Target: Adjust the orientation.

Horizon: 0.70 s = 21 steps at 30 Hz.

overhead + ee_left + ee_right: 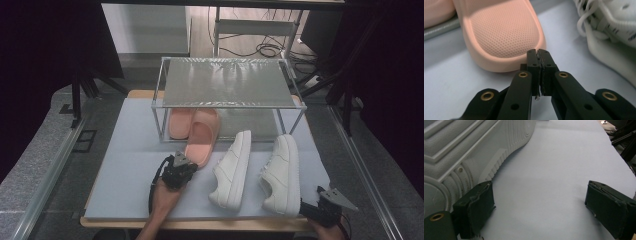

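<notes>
The left claw (539,53), jaws pressed together, noses the pink slipper's (504,35) heel – probably to push it under the rack (227,82) – while the right claw (539,210) waits, jaws apart.

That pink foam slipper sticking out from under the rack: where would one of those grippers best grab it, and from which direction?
Probably the raised heel rim of the pink foam slipper, approached from the person's side of the table. The heel points that way, clear of the metal-framed rack, and the rim looks thin enough to pinch. The left gripper, its jaws shut, already sits at that rim.
</notes>
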{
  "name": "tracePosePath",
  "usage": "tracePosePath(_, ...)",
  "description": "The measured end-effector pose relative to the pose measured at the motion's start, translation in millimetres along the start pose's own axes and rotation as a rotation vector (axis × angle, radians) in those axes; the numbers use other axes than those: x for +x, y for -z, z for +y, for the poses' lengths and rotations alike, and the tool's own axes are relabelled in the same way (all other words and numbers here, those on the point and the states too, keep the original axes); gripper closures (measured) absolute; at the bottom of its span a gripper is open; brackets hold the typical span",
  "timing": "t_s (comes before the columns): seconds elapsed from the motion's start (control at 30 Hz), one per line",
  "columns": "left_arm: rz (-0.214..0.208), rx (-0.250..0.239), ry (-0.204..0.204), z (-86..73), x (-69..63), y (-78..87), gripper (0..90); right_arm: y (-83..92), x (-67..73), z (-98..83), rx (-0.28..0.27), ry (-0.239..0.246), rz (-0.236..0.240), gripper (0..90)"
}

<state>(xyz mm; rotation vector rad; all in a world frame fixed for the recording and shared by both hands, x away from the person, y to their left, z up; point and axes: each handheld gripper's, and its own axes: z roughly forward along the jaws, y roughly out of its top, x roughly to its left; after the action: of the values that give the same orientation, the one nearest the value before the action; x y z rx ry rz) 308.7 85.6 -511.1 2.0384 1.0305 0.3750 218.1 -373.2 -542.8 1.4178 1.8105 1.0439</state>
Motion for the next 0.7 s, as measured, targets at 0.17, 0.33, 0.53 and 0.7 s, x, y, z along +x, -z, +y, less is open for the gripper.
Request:
tracePosePath(0.17,-0.007,-0.023,0.004,11.7,-0.2,-3.8,87.3,0.0,0.0,0.0,0.000,0.000,0.000,8.1)
tracePosePath(0.33,-0.004,-0.039,0.007,22.5,1.9,-9.8,87.4,0.0,0.0,0.0,0.000,0.000,0.000,8.1)
tracePosePath(0.53,0.003,-0.042,0.017,28.4,6.7,-20.0,87.7,0.0,0.0,0.0,0.000,0.000,0.000,8.1)
tracePosePath(0.7,0.013,-0.050,0.038,32.3,13.2,-27.1,88.0,0.0,0.0,0.0,0.000,0.000,0.000,8.1)
